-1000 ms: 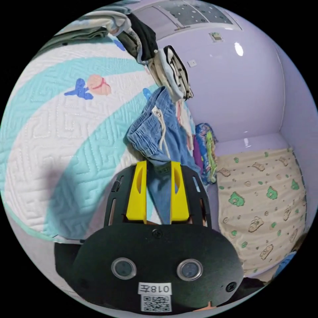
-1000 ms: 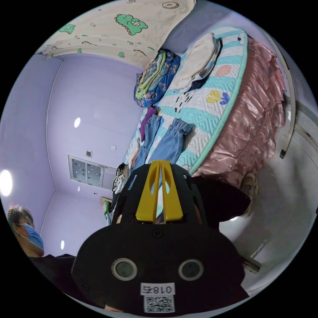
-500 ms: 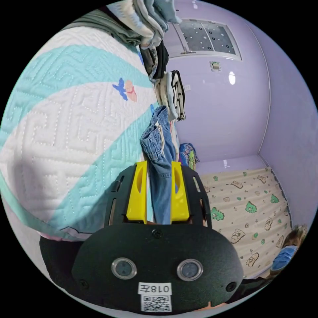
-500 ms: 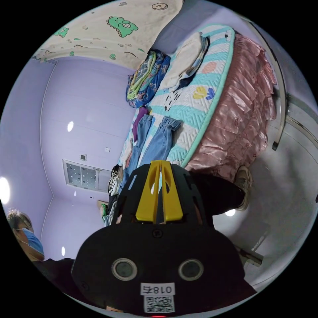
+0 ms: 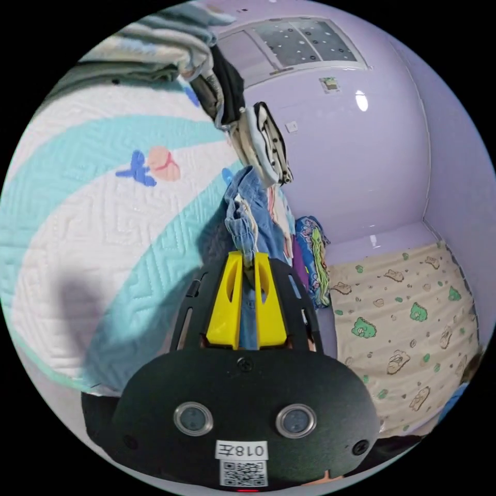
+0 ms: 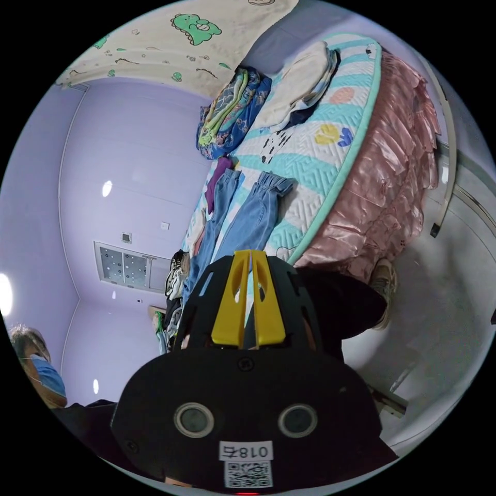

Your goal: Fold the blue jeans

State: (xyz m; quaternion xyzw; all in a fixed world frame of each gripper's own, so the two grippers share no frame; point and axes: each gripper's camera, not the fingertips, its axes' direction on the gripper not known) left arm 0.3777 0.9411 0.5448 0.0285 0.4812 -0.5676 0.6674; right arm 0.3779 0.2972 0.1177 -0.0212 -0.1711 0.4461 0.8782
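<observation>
We pinch the jeans waistband in the left tongs; right tongs look pressed on denim. Soft, floppy, weighty cloth.

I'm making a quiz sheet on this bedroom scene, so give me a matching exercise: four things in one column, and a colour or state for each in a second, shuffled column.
Things:
1. blue jeans
2. bed skirt
3. curtain
4. left tool

Descriptions:
A. pink, shiny and ruffled
B. cream with green dinosaur prints
C. shut on the waistband end of the denim
D. legs stretched along the quilt

Pairs: 1-D, 2-A, 3-B, 4-C
</observation>
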